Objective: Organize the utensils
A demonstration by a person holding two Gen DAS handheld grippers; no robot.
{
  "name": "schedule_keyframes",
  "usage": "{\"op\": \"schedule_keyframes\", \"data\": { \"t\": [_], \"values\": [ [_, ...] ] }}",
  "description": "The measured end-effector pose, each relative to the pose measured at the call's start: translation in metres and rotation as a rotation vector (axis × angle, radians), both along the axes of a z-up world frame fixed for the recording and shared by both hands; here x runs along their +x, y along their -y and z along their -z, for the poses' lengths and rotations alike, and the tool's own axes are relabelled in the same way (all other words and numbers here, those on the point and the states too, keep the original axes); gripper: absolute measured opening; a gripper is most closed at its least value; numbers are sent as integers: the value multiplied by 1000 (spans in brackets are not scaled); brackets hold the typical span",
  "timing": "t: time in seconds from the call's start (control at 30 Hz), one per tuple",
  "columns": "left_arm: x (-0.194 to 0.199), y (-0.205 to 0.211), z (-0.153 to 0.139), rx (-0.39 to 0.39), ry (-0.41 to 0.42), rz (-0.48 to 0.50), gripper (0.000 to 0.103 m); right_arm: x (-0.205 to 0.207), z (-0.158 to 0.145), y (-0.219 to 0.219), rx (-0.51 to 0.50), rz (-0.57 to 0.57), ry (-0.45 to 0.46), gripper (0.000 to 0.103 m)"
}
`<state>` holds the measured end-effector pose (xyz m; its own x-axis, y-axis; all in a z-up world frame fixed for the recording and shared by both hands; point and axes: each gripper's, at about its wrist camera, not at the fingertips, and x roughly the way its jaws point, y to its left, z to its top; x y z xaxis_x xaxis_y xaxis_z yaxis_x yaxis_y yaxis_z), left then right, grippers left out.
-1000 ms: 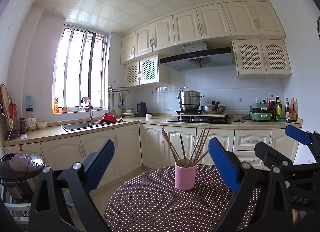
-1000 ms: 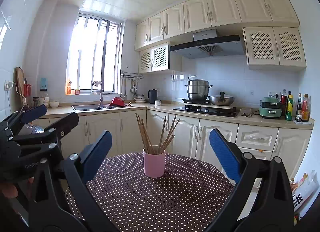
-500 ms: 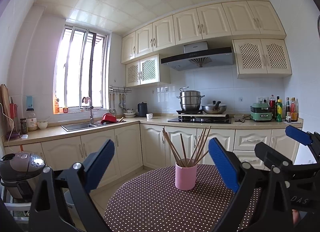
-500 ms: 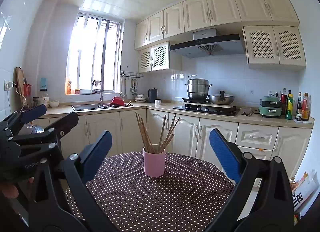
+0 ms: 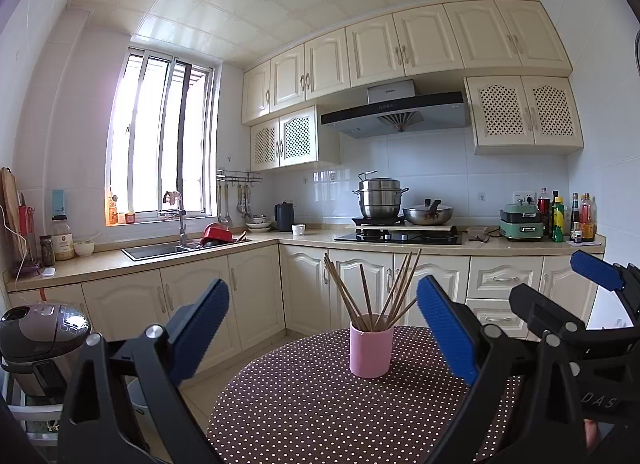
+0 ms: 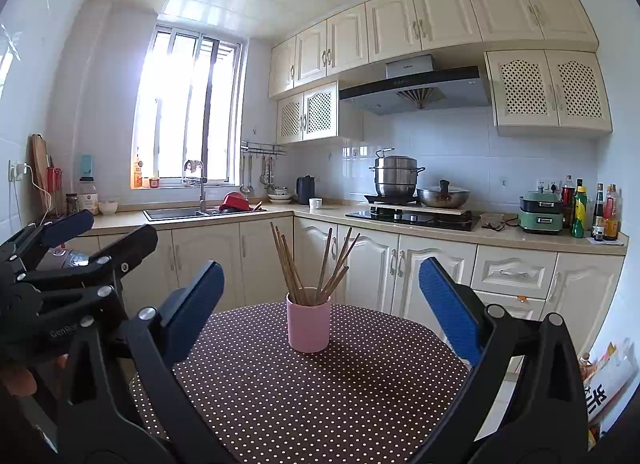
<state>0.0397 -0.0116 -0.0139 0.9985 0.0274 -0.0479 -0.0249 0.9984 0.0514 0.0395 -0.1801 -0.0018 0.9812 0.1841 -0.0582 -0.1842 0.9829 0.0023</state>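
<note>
A pink cup [image 5: 370, 350] stands upright on a round table with a brown polka-dot cloth [image 5: 312, 412]. Several brown wooden chopsticks [image 5: 372, 288] stand in it, fanned out. The cup [image 6: 308, 325] and chopsticks [image 6: 316, 264] also show in the right wrist view. My left gripper [image 5: 322, 334] is open and empty, held above the table's near side, short of the cup. My right gripper [image 6: 320, 314] is open and empty, likewise short of the cup. Each gripper shows at the edge of the other's view: the right one [image 5: 576, 296], the left one [image 6: 80, 240].
A kitchen counter [image 5: 160, 256] with sink, stove [image 5: 400, 236], pots and bottles runs along the far walls. A rice cooker [image 5: 40, 336] stands low at the left. A printed bag [image 6: 608, 384] lies on the floor at the right.
</note>
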Motion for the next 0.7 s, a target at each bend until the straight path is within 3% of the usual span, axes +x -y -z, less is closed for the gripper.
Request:
{"op": "schedule_keyframes", "data": {
  "t": [0.7],
  "values": [
    [0, -3, 2, 4, -1, 0, 93, 1, 1, -1, 6, -2, -9, 96]
  ]
}}
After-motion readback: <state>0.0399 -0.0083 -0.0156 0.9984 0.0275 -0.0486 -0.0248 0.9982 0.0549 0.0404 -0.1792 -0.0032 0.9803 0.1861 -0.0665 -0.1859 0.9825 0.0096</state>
